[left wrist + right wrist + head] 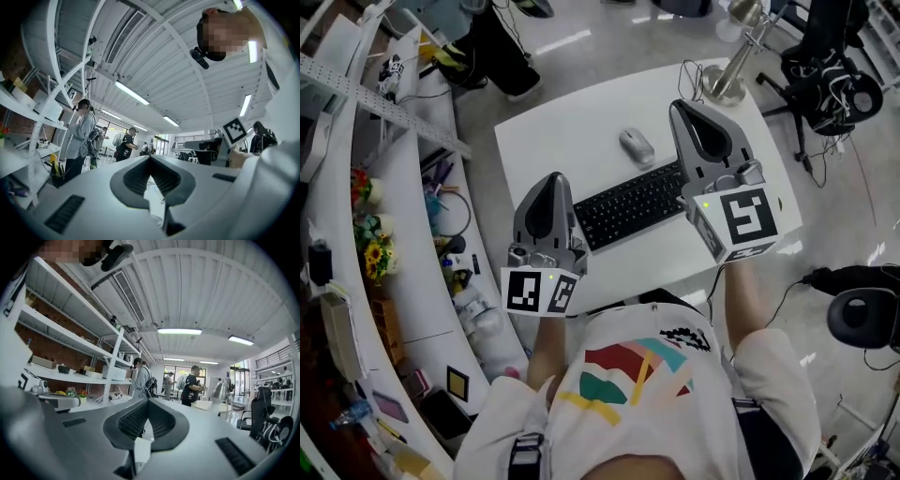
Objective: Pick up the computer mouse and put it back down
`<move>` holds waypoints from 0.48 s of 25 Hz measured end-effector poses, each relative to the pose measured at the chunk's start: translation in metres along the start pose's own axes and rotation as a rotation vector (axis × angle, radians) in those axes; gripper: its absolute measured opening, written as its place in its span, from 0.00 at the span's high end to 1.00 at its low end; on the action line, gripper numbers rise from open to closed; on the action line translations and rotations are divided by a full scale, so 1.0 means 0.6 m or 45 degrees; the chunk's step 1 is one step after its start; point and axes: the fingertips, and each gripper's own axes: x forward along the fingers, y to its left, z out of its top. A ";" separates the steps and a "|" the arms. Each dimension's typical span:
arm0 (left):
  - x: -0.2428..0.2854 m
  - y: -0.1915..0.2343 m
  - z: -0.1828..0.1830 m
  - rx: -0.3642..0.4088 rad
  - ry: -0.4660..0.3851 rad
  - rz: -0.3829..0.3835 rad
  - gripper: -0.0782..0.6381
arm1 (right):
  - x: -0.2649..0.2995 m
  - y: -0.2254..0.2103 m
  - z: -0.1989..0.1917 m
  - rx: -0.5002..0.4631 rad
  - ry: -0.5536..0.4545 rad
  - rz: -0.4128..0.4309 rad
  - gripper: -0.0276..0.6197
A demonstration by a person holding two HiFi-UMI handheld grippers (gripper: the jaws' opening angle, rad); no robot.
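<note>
The computer mouse (637, 145) lies on the table (551, 131), just beyond the keyboard (633, 204), and no tool touches it. The left gripper (551, 180) and right gripper (679, 106) are held level above the table, jaws closed and empty. This is probably a standby posture, clear of the work.

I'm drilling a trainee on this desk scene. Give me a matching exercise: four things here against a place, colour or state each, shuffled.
Things:
1. computer mouse
2. keyboard
3. metal stand
4. right gripper

Descriptions:
A. black
B. jaws shut, nothing between them
C. standing at a corner of the table
D. grey, lying beyond the keyboard

Pairs: 1-D, 2-A, 3-C, 4-B
</note>
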 end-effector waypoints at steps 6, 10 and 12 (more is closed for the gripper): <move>-0.012 -0.065 0.050 0.025 -0.071 -0.054 0.83 | -0.113 0.008 0.061 0.068 -0.136 -0.012 0.94; -0.030 -0.076 0.069 0.027 -0.090 -0.036 0.83 | -0.154 0.029 0.060 0.057 -0.131 -0.008 0.94; -0.037 -0.075 0.077 0.030 -0.108 -0.023 0.83 | -0.163 0.038 0.060 0.046 -0.118 -0.004 0.94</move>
